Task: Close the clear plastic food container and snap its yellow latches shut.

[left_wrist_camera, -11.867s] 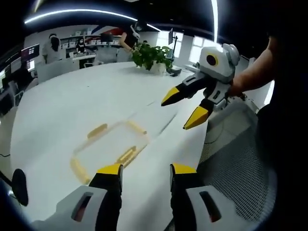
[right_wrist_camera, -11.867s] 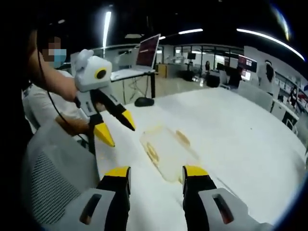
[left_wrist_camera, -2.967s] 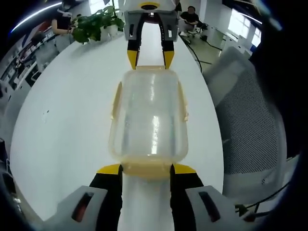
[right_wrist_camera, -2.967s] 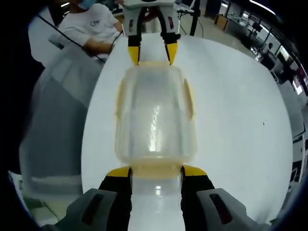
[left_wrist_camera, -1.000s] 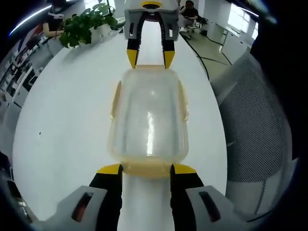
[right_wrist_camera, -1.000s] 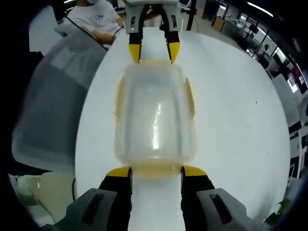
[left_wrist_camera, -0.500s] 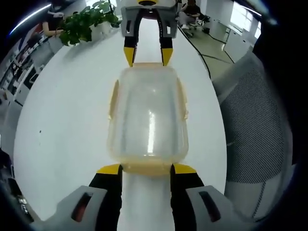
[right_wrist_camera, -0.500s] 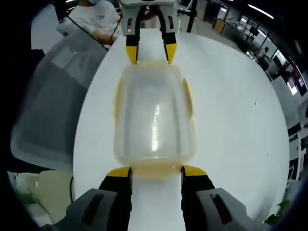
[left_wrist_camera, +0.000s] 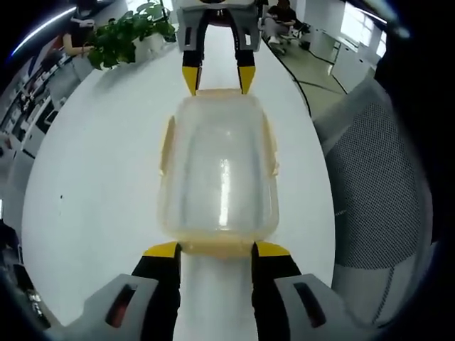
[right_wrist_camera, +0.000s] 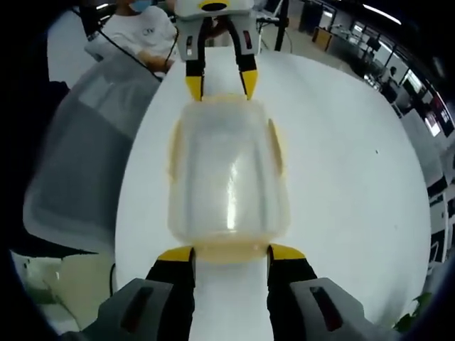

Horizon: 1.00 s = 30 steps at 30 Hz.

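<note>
A: Nearest the left hand-held gripper (left_wrist_camera: 215,250), what is going on?

B: Its jaws are standing apart, their yellow tips straddling the near end latch (left_wrist_camera: 215,246) of the clear plastic food container (left_wrist_camera: 217,167). The container is lying lengthwise on the white desk (left_wrist_camera: 99,163), lid on.

A: And on the other side?

B: The right hand-held gripper (right_wrist_camera: 231,253) is mirroring that at the opposite end latch (right_wrist_camera: 230,251), jaws spread too. Neither is clamping anything that I can make out.

A: Has anything shifted in the last second?

B: Very little. In the left gripper view the far gripper's tips are sitting slightly higher against the container's far edge than a second ago; the container itself is staying put.

A: So where is the task standing?

B: I judge the end latches are being pressed down. The side latches (left_wrist_camera: 166,145) are flaring outward, so they probably remain unsnapped.

A: Further off?

B: A mesh chair (left_wrist_camera: 370,163) is standing beside the desk, and a potted plant (left_wrist_camera: 131,35) at the far end.
</note>
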Motion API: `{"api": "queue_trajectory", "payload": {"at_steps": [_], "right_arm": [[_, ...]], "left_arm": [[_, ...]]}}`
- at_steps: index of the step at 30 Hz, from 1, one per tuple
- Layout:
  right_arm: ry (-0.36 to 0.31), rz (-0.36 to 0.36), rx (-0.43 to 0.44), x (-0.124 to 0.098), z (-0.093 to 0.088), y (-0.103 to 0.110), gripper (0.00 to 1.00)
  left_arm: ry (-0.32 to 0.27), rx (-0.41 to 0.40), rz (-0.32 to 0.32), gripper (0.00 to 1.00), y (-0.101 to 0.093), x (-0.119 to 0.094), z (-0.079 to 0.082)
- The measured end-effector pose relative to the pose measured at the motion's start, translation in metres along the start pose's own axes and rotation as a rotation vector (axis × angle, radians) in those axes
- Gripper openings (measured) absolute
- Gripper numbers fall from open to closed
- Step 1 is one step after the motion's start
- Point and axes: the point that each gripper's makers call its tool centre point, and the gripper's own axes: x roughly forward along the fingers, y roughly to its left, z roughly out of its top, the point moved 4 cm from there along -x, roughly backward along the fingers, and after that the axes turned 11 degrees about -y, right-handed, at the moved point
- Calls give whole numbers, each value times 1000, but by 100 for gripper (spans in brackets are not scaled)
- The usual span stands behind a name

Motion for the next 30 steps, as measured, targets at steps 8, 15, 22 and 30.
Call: {"api": "queue_trajectory", "payload": {"at_steps": [8, 15, 22, 30], "right_arm": [[22, -1, 2, 8, -8, 6, 38], [4, 0, 16, 8, -8, 5, 38], [-10, -11, 21, 12, -10, 5, 38], [-29, -8, 17, 12, -10, 5, 39]], "left_arm": [[13, 3, -3, 38, -2, 7, 1], [10, 3, -9, 38, -3, 7, 0], [-6, -9, -10, 38, -2, 7, -2], [-27, -20, -13, 38, -3, 7, -3]]}}
